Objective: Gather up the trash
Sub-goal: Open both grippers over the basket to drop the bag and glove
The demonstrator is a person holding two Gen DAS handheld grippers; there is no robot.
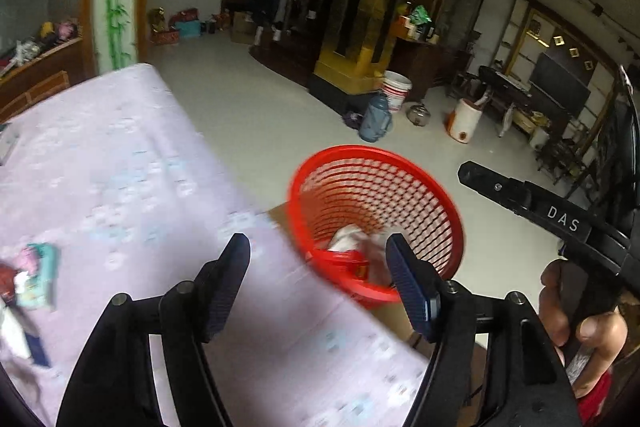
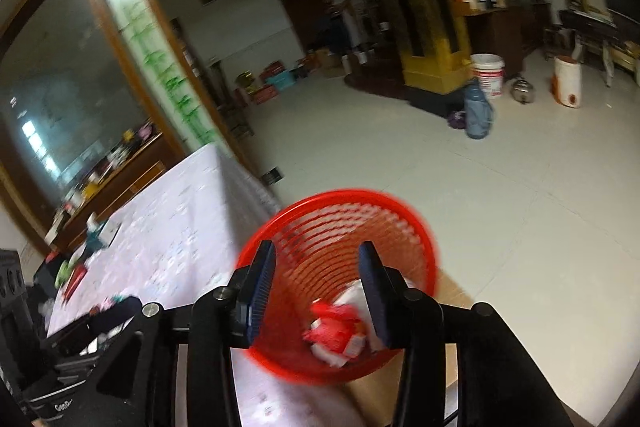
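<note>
The left hand-held gripper [image 1: 318, 279] hangs spread and empty over the edge of the tabletop [image 1: 120, 167], its jaws framing the near rim of the red basket [image 1: 400, 163], which seems to stand on a cardboard box just beside that edge. In this view the basket already holds crumpled white and red trash [image 1: 350, 247], while more litter [image 1: 34, 275] lies at the far left of the tabletop, well apart from the basket. The risk here, as I judge it, is reach: the carry from that litter to the basket is long, and a loose pinch could drop a scrap on the floor between tabletop and basket. The right hand-held gripper [image 1: 496, 187] pokes in from the right, a hand [image 1: 580, 323] on its handle. From the right wrist view, the right hand-held gripper [image 2: 316, 287] is likewise spread and holds nothing, poised above the basket [image 2: 400, 215] with red and white wrappers [image 2: 340, 335] at its bottom. A jaw that swings low could catch the light mesh rim and tip the basket off its perch. The blur makes the remaining litter [image 2: 72, 275] hard to identify.
</note>
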